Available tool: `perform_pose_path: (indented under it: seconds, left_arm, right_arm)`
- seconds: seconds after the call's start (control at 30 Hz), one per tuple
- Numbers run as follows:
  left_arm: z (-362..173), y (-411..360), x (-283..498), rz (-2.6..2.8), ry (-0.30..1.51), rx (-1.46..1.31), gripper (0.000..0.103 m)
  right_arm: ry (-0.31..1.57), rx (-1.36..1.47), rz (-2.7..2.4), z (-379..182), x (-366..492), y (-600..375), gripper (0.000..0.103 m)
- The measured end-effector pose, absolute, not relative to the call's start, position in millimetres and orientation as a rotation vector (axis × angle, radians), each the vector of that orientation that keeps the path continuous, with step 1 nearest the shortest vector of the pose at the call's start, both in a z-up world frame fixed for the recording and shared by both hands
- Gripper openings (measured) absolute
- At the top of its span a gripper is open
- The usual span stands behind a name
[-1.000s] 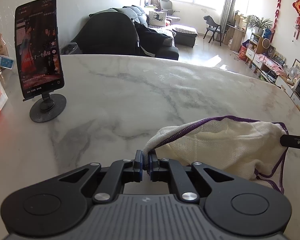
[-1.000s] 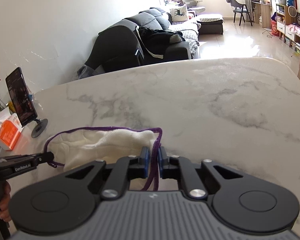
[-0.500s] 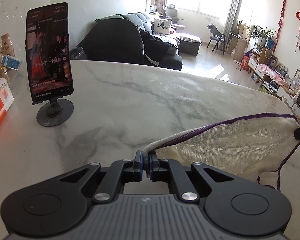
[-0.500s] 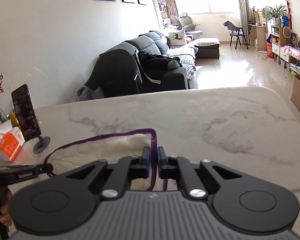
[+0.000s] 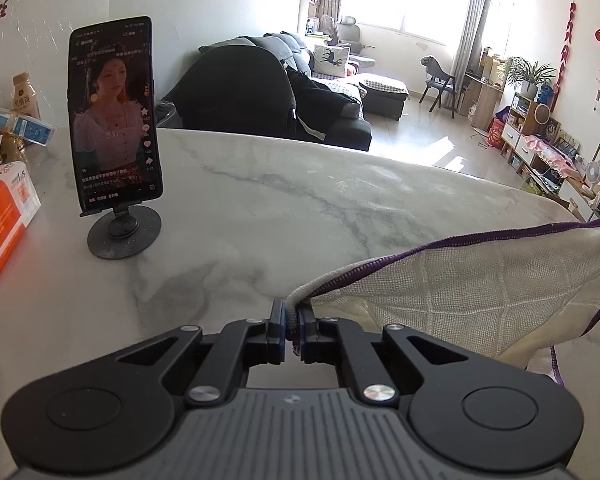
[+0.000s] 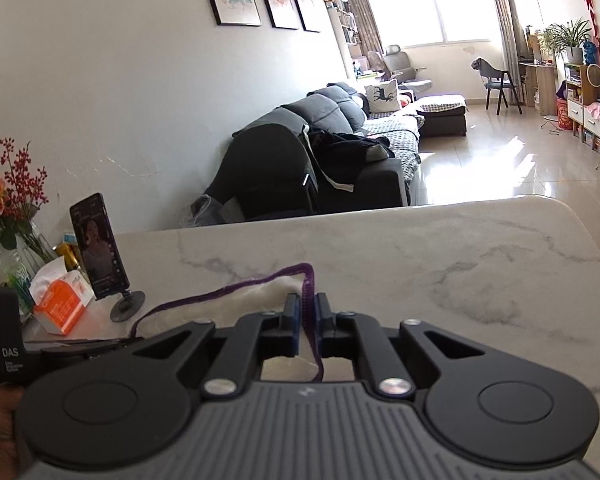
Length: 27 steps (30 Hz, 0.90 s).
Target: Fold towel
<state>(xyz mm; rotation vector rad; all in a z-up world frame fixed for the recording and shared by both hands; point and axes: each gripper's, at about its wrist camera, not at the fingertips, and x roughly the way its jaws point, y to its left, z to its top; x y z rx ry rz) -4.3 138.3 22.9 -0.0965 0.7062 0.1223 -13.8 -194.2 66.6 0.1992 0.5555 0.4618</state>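
A cream towel with purple trim hangs between my two grippers above the marble table. My left gripper is shut on the towel's left corner. The towel stretches away to the right and sags below the top edge. In the right wrist view my right gripper is shut on the towel at its right corner, with the purple hem running between the fingers. The left gripper's body shows at the far left of that view, held by a hand.
A phone on a round black stand stands on the table's left side, also in the right wrist view. An orange tissue box, bottles and a flower vase sit beside it. A dark sofa lies beyond the table.
Both grippers have risen and lifted the towel off the table. It now hangs stretched between them, and the table looks lower in both views.
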Motion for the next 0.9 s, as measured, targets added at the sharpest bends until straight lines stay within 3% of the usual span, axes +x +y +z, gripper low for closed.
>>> perform_pose_path:
  seconds: [0.53,0.9]
  left_arm:
    - [34,149,-20,0.159,0.660,-0.070,0.006]
    - [22,157,-34,0.177,0.679,-0.042,0.006]
  right_arm:
    - [0.513,0.144,0.629,96,-62,-167,0.008]
    - [0.673,0.162,0.462,58,-28,-174,0.025]
